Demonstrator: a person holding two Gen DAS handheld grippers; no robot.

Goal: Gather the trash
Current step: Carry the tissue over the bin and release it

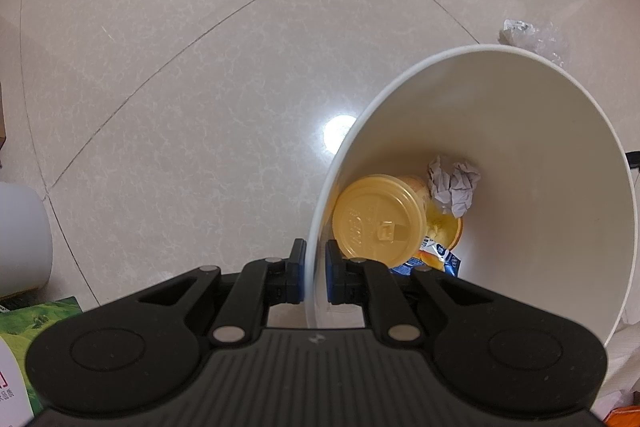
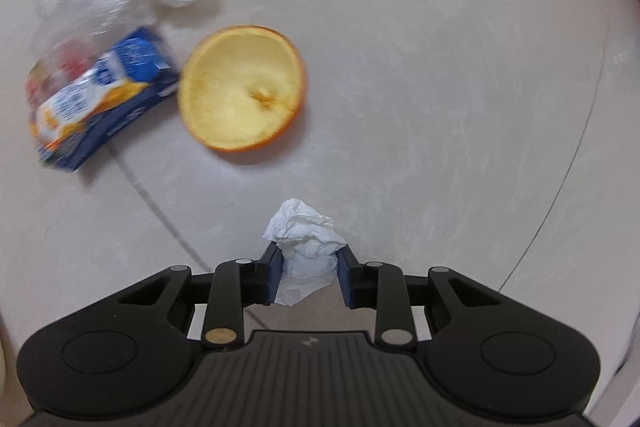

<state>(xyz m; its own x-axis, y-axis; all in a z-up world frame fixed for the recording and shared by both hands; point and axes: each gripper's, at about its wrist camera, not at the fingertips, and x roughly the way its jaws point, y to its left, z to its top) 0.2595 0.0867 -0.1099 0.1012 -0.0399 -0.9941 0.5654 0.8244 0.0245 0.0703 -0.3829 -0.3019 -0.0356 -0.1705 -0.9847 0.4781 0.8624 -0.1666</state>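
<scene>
Holding yellow-lidded cup (image 1: 379, 223), crumpled paper (image 1: 454, 185), blue wrapper (image 1: 440, 257): white bin (image 1: 520, 99).

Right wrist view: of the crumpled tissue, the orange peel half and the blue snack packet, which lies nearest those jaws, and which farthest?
1. Crumpled tissue, pinched between the jaws.
2. Orange peel half, ahead, slightly left.
3. Blue snack packet, far left.

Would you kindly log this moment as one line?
left gripper: shut on bin rim | right gripper: shut on crumpled tissue
</scene>
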